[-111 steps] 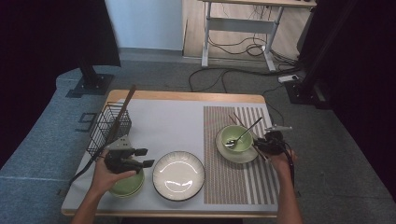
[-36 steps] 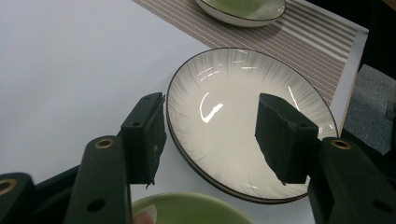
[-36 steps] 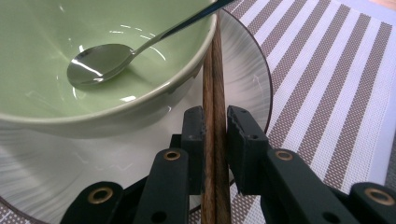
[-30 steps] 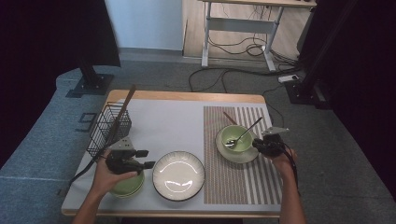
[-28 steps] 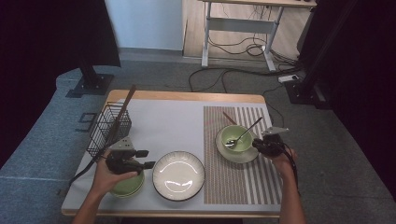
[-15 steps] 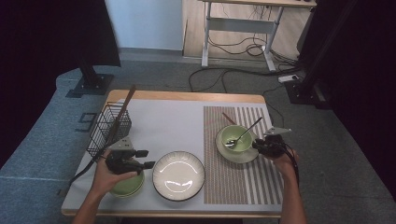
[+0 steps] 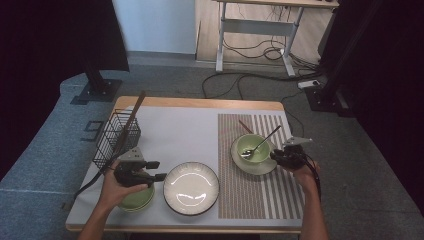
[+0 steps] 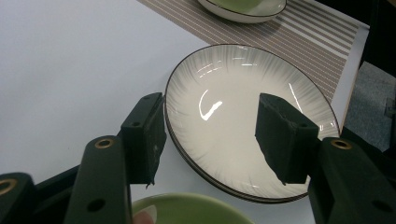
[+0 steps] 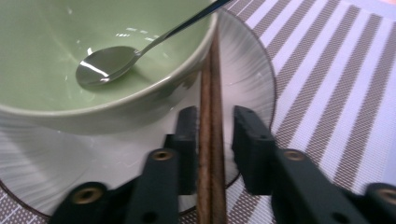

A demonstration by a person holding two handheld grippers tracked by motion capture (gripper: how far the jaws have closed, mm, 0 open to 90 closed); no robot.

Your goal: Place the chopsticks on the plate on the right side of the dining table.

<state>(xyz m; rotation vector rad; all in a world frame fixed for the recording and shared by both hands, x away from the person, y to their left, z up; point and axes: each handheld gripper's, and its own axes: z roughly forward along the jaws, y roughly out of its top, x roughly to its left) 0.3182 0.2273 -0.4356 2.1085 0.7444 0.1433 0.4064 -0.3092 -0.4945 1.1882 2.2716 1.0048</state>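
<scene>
A pale green bowl holding a metal spoon stands on a white saucer on the striped mat. Brown chopsticks lie across the saucer's rim beside the bowl, their far end showing behind it. My right gripper straddles them; its jaws have just been opening, and a gap shows beside the sticks. My left gripper hangs open over a second green bowl, pointing at a white plate.
A black wire basket with a long brown stick leaning in it stands at the table's left. The striped placemat covers the right half. A desk frame and cables lie on the floor beyond the table.
Both hands keep their places. In the high view no shift of the bowls, plate or chopsticks can be made out.
</scene>
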